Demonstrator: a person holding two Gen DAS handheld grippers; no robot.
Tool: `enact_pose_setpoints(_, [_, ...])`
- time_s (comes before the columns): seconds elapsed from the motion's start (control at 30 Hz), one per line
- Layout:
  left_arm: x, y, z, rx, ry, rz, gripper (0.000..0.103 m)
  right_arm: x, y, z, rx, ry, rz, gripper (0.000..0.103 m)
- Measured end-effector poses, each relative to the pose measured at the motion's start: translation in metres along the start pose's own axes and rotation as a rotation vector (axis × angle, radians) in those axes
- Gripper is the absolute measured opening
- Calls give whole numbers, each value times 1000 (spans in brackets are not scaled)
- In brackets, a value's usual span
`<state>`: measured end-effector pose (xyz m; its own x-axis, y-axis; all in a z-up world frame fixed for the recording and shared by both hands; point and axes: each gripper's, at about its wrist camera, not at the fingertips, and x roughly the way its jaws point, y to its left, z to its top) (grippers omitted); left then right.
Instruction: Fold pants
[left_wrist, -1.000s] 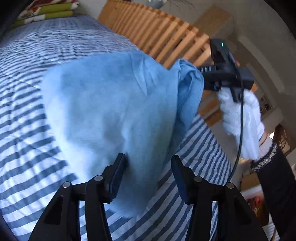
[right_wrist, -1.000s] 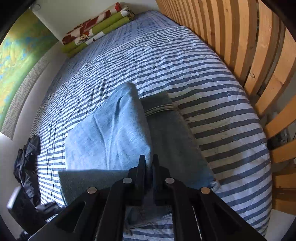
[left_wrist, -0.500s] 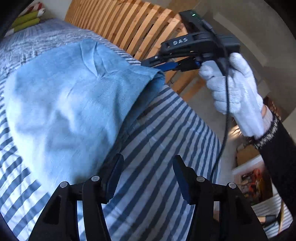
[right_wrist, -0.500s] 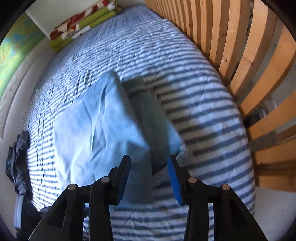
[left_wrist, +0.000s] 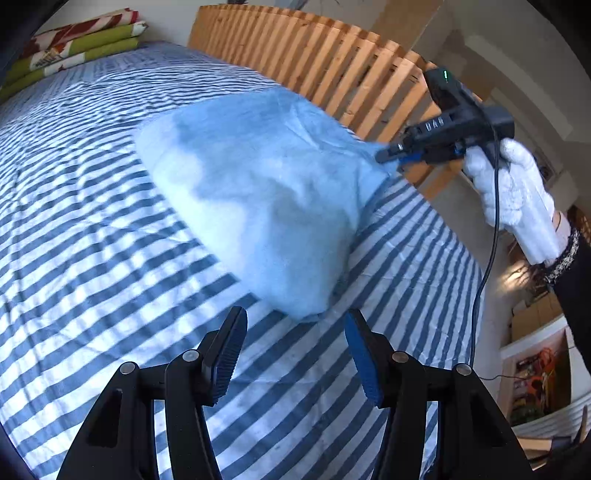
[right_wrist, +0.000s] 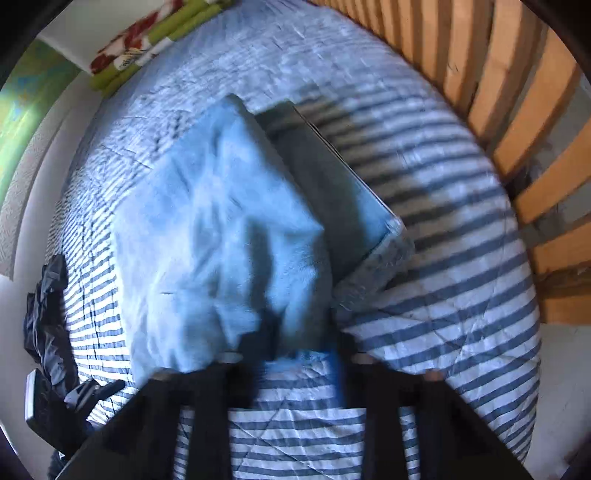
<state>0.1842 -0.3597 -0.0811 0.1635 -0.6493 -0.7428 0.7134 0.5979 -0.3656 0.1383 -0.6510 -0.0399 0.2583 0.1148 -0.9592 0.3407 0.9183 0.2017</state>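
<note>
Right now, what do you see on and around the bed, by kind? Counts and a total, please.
Pants: 1
Grippers: 2 (left gripper, right gripper)
Striped bedcover: 1
Slatted wooden rail: 1
Folded bedding stack: 1
Dark clothing heap: 1
Total: 7

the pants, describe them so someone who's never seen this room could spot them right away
Find the bed with the blue and white striped cover beside the wooden slat rail. The pants are the folded light blue denim bundle lying on it, the only plain, unstriped cloth there.
</note>
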Motion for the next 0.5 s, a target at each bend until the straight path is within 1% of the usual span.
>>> enact_pose_setpoints(0.07, [6, -6, 2, 13, -9, -9, 58, -10, 14, 3, -46, -48, -45, 9])
enact_pose_setpoints(0.13, [10, -13, 6, 16, -15, -35, 58, -27, 31, 6, -110, -105, -59, 8])
enact_pose_setpoints(0.2, [13, -22, 9, 20, -26, -49, 58, -44, 48, 8, -212, -164, -92, 8])
enact_pose_setpoints(0.23, [14, -25, 11, 22, -29, -59, 58, -48, 50, 7, -247, -186, -105, 8])
enact_pose_setpoints(0.27, [14, -29, 13, 28, -33, -70, 58, -44, 45, 9, -255, -183, -132, 8])
enact_pose_setpoints(0.33, [14, -33, 19, 39, -49, -74, 58, -16, 23, 15, -192, -101, -209, 11])
enact_pose_setpoints(0.37, [16, -35, 24, 40, -52, -76, 58, 0, 12, 17, -161, -53, -264, 19])
enact_pose_setpoints(0.4, [17, -35, 29, 39, -56, -84, 58, 11, 5, 18, -144, -19, -316, 23])
enact_pose_setpoints(0.43, [20, -36, 34, 42, -59, -86, 58, 12, -1, 20, -121, -33, -350, 26])
enact_pose_setpoints(0.5, [26, -35, 45, 48, -73, -61, 58, -6, 1, 22, -95, -125, -343, 29])
